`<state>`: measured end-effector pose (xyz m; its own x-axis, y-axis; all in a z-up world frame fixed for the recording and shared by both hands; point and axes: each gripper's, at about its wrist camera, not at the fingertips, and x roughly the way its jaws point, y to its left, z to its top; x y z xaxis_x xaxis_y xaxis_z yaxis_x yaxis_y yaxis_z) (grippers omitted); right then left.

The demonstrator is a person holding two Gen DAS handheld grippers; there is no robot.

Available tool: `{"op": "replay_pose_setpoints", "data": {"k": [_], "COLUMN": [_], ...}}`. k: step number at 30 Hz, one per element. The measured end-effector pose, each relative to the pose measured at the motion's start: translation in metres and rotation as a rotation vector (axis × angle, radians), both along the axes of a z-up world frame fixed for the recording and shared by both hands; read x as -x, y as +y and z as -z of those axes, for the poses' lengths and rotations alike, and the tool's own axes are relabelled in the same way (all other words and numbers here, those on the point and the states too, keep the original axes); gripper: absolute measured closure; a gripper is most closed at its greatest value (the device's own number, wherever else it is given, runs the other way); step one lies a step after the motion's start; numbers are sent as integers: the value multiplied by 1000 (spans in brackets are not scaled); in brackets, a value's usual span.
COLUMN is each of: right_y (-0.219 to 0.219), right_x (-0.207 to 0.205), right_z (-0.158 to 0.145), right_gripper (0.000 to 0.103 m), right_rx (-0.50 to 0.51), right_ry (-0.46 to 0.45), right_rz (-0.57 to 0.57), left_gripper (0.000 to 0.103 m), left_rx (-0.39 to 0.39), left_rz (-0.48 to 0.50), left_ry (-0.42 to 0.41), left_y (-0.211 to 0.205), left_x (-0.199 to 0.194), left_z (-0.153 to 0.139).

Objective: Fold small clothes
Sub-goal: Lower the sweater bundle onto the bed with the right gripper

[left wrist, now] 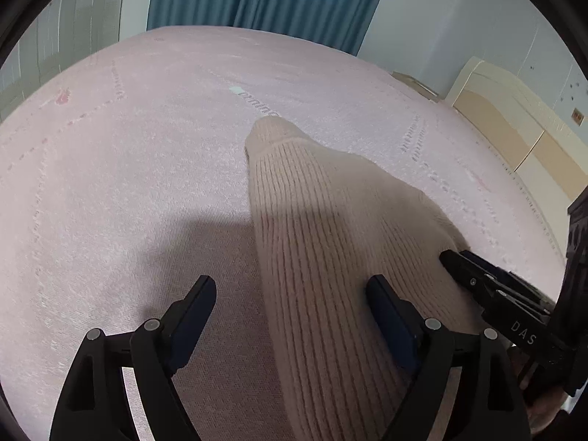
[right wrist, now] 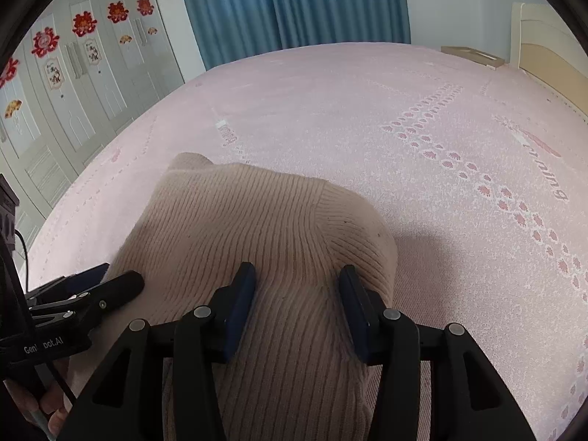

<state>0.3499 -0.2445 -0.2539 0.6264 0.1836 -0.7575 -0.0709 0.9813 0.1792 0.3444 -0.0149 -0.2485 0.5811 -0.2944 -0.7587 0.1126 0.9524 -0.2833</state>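
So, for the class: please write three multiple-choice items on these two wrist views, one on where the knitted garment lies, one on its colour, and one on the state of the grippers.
1. Where does the ribbed knit garment lie?
A. on the pink bedspread
B. on a wooden floor
C. on a hanger

2. What colour is the garment?
A. navy
B. beige
C. bright green

3. How do the left gripper and right gripper stand?
A. both shut on the knit
B. left shut, right open
C. both open

Answers:
1 A, since pink patterned fabric surrounds the garment in both views.
2 B, since the ribbed knit is a pale beige, lighter than the blue curtain behind.
3 C, since each pair of fingers stands apart with the knit showing in the gap between them.
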Motion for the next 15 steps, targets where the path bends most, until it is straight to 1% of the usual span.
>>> {"op": "replay_pose_setpoints", "data": {"k": [2, 5, 8, 10, 11, 13, 15], "right_y": [-4, -16, -26, -32, -34, -38, -38], "right_x": [2, 7, 16, 22, 25, 28, 32], "right_z": [-3, -10, -15, -18, -18, -19, -19], "right_gripper": [55, 54, 54, 54, 54, 54, 54], "right_rx": [-26, -90, -107, -68, -62, -89, -102], "right_ry": [5, 16, 9, 6, 6, 18, 26], "right_rz": [-7, -20, -5, 30, 40, 42, 43], "left_gripper": [21, 22, 22, 22, 22, 22, 21], "left_rx": [22, 31, 41, 14, -15, -59, -72], "left_rz": [8, 41, 94, 123, 137, 142, 130], "left_ry": [1, -6, -21, -36, -43, -59, -56], "left_y": [2, 1, -4, -10, -14, -18, -17], "left_x": [3, 11, 25, 36, 40, 49, 53], "left_z": [-2, -9, -14, -14, -13, -10, -8]}}
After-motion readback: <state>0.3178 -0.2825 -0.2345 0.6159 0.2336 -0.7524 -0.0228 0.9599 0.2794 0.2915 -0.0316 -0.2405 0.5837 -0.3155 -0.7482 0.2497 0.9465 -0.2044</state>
